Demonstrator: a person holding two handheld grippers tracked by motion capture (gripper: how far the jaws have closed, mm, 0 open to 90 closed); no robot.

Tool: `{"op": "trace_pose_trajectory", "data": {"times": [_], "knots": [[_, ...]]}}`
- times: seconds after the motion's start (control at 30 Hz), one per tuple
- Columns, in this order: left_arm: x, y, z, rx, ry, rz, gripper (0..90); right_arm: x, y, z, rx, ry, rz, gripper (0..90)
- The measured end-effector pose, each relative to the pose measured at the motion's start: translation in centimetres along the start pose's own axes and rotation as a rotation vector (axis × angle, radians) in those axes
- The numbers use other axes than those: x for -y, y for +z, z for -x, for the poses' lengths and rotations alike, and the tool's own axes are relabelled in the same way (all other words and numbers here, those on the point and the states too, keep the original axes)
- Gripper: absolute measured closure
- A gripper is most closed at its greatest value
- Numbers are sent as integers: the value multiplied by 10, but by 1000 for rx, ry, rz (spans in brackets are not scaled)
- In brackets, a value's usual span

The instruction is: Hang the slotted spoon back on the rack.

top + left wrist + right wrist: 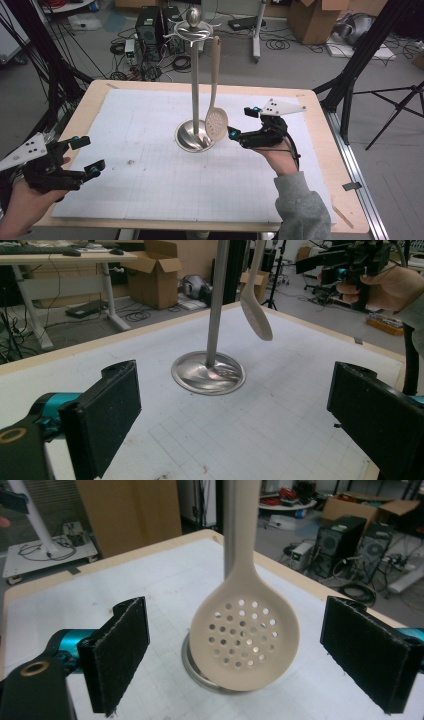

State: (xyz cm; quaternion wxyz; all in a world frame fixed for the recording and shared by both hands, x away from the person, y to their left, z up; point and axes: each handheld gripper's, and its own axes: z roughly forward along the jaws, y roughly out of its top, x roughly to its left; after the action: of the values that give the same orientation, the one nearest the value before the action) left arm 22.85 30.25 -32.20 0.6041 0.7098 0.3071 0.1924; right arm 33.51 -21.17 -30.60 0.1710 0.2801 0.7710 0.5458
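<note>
Right claw (241, 123) spread, level, facing hanging slotted spoon (217, 123); left claw (87, 155) spread, low near table edge (80, 112).

One table (320, 150) carries one white gridded mat (150, 165). On the mat, at the centre of the high view, stands one metal utensil stand (195, 100), and from it hangs one beige slotted spoon (216, 122). Two grippers are counted: the left gripper (87, 155) at the lower left of the high view and the right gripper (245, 124) right of centre, each with two black jaws set apart. Two hands hold them, one each. On the floor at the top of the frame sit two black computer towers (150, 25) and one open cardboard box (320, 20).
</note>
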Motion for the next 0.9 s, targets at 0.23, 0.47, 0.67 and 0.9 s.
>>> {"op": "trace_pose_trajectory", "data": {"times": [0.23,0.47,0.67,0.9], "knots": [[0,6,-3,3,1,0,74,15,-9,6,1,23,-10,113],[0,7,-4,-5,4,19,74,33,-17,9,1,43,-26,111],[1,10,-4,-10,10,15,74,43,-35,12,-4,38,19,111],[5,16,-5,-9,18,18,74,54,-55,17,-8,46,54,111]]}}
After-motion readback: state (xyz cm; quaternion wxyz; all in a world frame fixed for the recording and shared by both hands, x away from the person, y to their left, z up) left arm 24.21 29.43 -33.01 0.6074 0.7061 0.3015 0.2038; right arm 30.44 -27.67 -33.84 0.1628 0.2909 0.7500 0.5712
